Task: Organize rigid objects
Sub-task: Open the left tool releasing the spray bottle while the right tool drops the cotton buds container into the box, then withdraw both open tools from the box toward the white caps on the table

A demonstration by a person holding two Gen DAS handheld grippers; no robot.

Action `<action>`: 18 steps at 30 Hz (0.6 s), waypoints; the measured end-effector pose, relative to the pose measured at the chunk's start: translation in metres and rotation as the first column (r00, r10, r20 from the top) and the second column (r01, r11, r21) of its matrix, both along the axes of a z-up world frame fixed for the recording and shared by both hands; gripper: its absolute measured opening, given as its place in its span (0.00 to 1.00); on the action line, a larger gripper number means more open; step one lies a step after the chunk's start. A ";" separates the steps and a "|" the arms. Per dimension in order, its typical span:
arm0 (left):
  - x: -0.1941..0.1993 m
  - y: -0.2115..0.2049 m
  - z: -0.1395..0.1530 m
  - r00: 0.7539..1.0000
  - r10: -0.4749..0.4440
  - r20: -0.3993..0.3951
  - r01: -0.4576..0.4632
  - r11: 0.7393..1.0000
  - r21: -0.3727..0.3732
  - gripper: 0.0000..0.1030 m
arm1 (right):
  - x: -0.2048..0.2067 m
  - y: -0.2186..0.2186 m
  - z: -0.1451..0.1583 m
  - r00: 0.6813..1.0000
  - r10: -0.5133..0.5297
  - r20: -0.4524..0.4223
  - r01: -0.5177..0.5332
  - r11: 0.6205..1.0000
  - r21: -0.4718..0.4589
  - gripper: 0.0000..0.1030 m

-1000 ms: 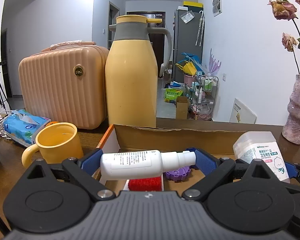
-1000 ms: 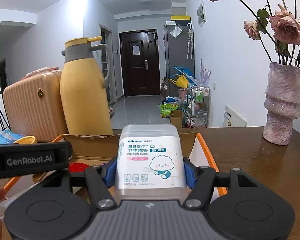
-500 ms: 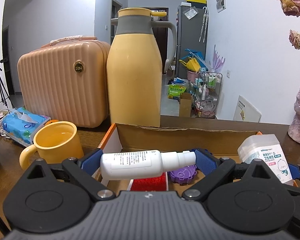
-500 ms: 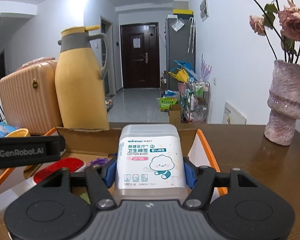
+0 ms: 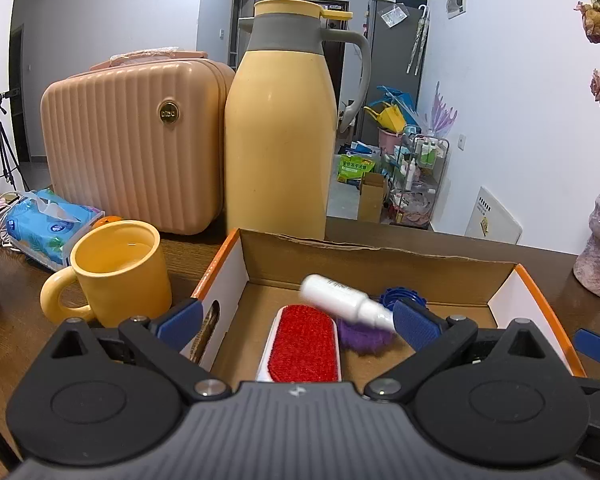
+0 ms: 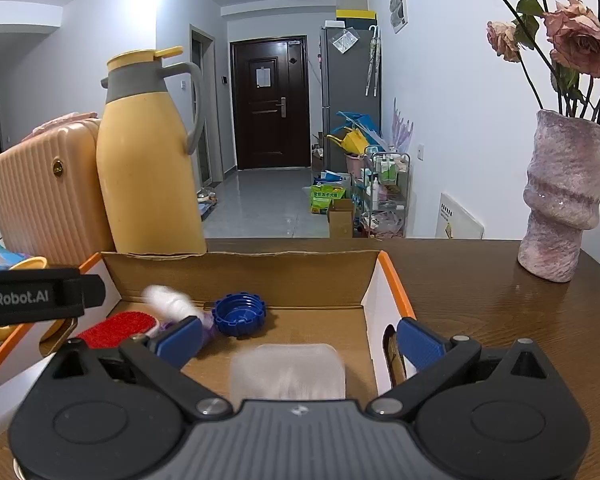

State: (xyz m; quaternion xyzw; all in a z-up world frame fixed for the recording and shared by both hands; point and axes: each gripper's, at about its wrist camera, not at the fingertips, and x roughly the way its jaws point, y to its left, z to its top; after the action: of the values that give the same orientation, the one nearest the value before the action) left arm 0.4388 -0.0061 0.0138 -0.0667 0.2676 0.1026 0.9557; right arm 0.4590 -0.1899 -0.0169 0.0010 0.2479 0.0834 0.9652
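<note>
An open cardboard box [image 5: 364, 260] [image 6: 240, 272] with orange edges lies below both grippers. My left gripper [image 5: 296, 318] is open; the white spray bottle [image 5: 346, 296] is tilted and blurred, falling into the box over a red brush [image 5: 304, 342] and a purple piece [image 5: 360, 338]. It also shows in the right wrist view [image 6: 170, 300]. My right gripper [image 6: 300, 340] is open; the cotton bud box [image 6: 288, 370] is blurred just below it inside the cardboard box. A blue cap [image 6: 238, 314] lies there too.
A yellow mug [image 5: 116, 276], a yellow thermos jug [image 5: 278, 136], a peach case [image 5: 136, 144] and a tissue pack [image 5: 48, 228] stand left and behind the box. A pink vase [image 6: 562, 196] with dried roses stands right on the wooden table [image 6: 500, 320].
Both grippers have opened. The spray bottle has dropped from the left gripper and the cotton bud box from the right, both into the cardboard box. Both grippers moved forward over it.
</note>
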 end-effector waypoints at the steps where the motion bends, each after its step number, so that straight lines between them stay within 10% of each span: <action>1: 0.000 0.000 0.000 1.000 -0.001 0.000 0.001 1.000 0.001 1.00 | 0.000 0.000 0.000 1.000 0.000 0.000 0.000 1.000 0.000 1.00; 18: -0.011 0.001 0.007 0.999 0.000 0.032 0.000 1.000 0.002 1.00 | -0.017 -0.004 0.008 1.000 0.005 0.021 -0.005 1.000 0.000 1.00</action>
State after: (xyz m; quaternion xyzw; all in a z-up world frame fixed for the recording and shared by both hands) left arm 0.4277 -0.0052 0.0212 -0.0675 0.2522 0.1017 0.9599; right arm 0.4419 -0.1940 -0.0090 -0.0003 0.2380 0.0860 0.9675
